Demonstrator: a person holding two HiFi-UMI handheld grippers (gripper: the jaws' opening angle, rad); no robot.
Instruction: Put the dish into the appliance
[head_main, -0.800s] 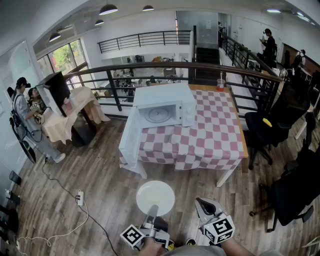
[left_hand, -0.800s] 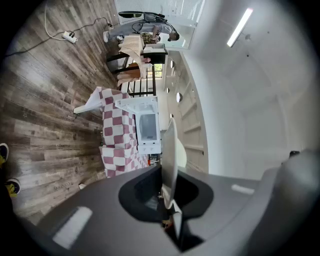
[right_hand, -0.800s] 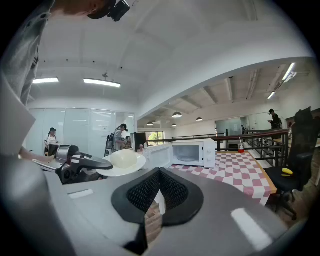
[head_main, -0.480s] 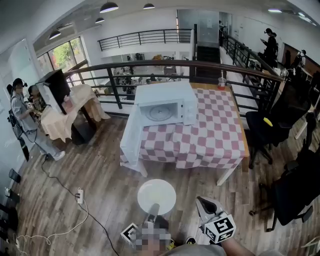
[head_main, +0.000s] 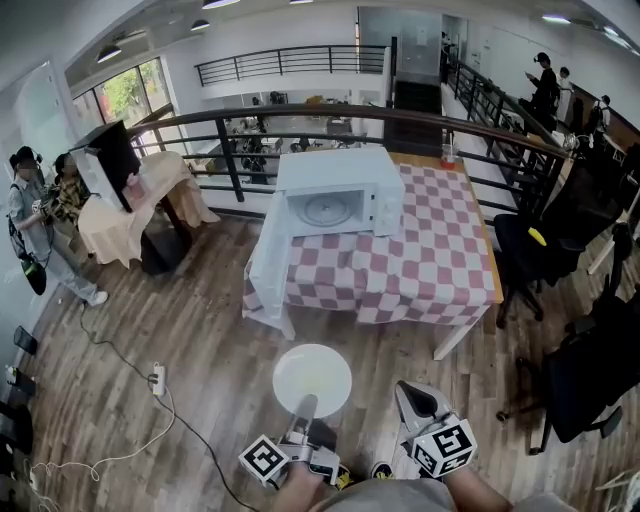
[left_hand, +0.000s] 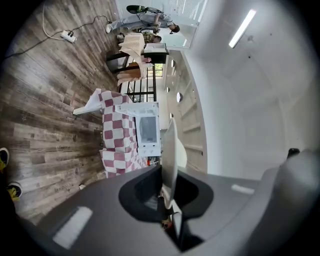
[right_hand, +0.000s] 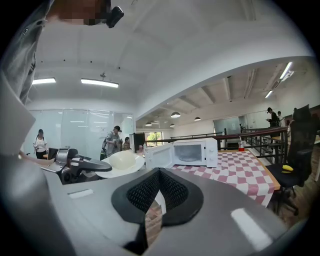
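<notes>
Microwave (head_main: 335, 190) seemingly nearer; left hand-held gripper (head_main: 303, 409) clamped on dish (head_main: 312, 378) rim.

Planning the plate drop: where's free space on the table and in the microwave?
Free: checked cloth right of and in front of the microwave; its cavity holds only the turntable. Crowded: the far left, filled by the microwave and its open door.

White round dish (head_main: 312, 378) level, mid-air; white microwave (head_main: 335, 190) beyond, door open.
</notes>
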